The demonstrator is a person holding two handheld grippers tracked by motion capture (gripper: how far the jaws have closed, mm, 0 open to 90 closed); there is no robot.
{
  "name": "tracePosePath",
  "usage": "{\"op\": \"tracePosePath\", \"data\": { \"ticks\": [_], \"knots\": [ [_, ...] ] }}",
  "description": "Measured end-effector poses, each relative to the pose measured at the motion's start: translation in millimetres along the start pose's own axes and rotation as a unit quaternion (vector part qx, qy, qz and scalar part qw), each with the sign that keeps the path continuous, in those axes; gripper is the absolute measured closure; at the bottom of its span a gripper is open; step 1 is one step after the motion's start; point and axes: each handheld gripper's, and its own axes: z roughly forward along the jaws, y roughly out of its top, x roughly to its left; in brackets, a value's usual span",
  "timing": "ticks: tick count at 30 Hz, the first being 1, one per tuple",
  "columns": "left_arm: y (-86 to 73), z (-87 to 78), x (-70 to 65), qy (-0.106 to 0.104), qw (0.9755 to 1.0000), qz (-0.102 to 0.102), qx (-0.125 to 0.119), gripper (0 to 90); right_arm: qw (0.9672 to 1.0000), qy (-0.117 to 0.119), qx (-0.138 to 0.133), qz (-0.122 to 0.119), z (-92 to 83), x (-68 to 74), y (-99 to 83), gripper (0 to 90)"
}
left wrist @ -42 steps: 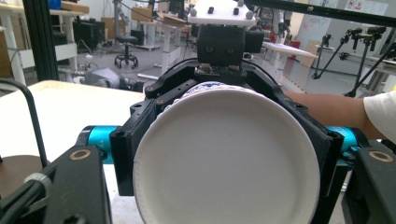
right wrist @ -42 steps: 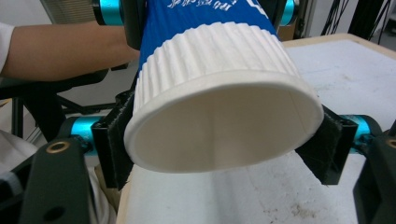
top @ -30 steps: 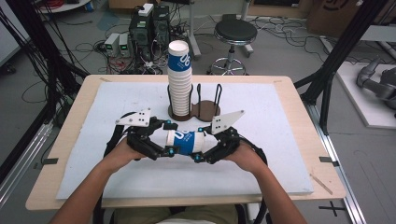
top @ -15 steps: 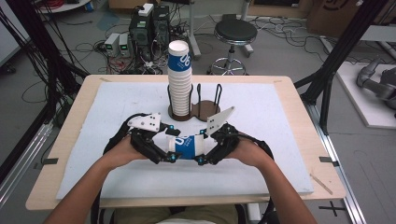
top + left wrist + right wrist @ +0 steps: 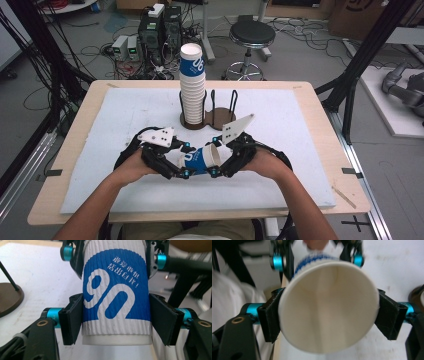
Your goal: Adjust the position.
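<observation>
Ribbed white paper cup (image 5: 113,293), blue print

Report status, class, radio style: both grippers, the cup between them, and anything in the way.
Left gripper shut on paper cup, base end. Right gripper at the rim, jaws just opening. Cup stack in holder stands behind, apart.

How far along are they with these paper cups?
A tall stack of cups already stands in the holder. One blue-and-white cup hangs sideways between both grippers: the left gripper, its jaws just closed, clamps its base end, while the right gripper has been opening at the rim. Stacking it probably remains.
</observation>
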Motion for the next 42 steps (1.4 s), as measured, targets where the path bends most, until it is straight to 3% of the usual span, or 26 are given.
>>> {"op": "tracePosePath", "data": {
  "ticks": [1,2,4,5,6,7,11,14,16,18,21,24,27,29,33,38,42],
  "knots": [
    [-2.7,-1.9,0.3,0.003,0.9998,-0.003,-0.018,31.1,0.999,0.002,-0.041,0.016,-4.4,0.3,-0.8,17.4],
    [-2.7,-1.9,0.3,0.003,0.9998,-0.003,-0.018,31.1,0.9981,0.0,-0.058,0.019,-6.6,0.1,-1.4,17.4],
    [-5.0,-3.7,1.0,0.007,0.9995,-0.008,-0.029,31.2,0.9971,-0.005,-0.072,0.024,-8.7,0.1,-2.1,17.4],
    [-6.6,-5.1,1.8,0.012,0.9992,-0.009,-0.036,31.2,0.995,-0.011,-0.094,0.033,-13.2,-1.3,-4.3,16.6],
    [-6.6,-5.1,1.8,0.012,0.9992,-0.009,-0.036,31.2,0.995,-0.011,-0.094,0.033,-13.2,-1.3,-4.3,16.6],
    [-8.2,-6.9,2.6,0.016,0.9986,-0.014,-0.048,31.2,0.9917,-0.018,-0.117,0.049,-17.1,-2.5,-6.8,13.8],
    [-9.2,-10.7,2.4,0.031,0.9964,-0.01,-0.078,31.2,0.9828,-0.025,-0.169,0.07,-24.5,-6.8,-12.3,13.5],
    [-10.7,-12.8,2.4,0.045,0.9923,-0.011,-0.115,31.1,0.9741,-0.029,-0.207,0.087,-27.4,-9.9,-17.1,13.3],
    [-12.0,-13.8,1.7,0.057,0.9878,-0.014,-0.144,31.0,0.9681,-0.03,-0.228,0.101,-27.3,-11.2,-20.2,13.2],
    [-12.6,-14.7,1.5,0.068,0.9843,-0.014,-0.162,30.9,0.9652,-0.036,-0.235,0.109,-25.1,-11.4,-22.6,13.2],
    [-12.5,-15.9,1.0,0.08,0.9823,-0.011,-0.169,30.8,0.9627,-0.038,-0.242,0.114,-21.3,-12.1,-25.1,13.2],
    [-12.8,-16.6,-0.2,0.086,0.9773,-0.01,-0.193,30.7,0.9598,-0.018,-0.249,0.128,-11.4,-12.5,-26.7,13.3],
    [-12.6,-15.7,-0.9,0.082,0.9766,-0.009,-0.199,30.5,0.9574,-0.003,-0.255,0.136,-3.5,-13.3,-27.2,13.3],
    [-12.7,-13.6,-1.3,0.08,0.9766,-0.007,-0.199,30.5,0.9538,0.004,-0.262,0.147,0.9,-13.5,-27.1,14.2],
    [-14.1,-7.9,-2.1,0.075,0.9785,-0.006,-0.192,30.3,0.9476,0.024,-0.284,0.144,5.0,-12.9,-25.1,15.8],
    [-14.2,-7.0,-2.1,0.073,0.9791,-0.004,-0.19,30.4,0.9461,0.031,-0.29,0.141,4.0,-13.7,-25.6,22.9],
    [-15.1,-5.6,-1.8,0.075,0.9814,-0.006,-0.177,30.6,0.9495,0.022,-0.285,0.13,4.3,-12.0,-24.9,26.4]
  ]
}}
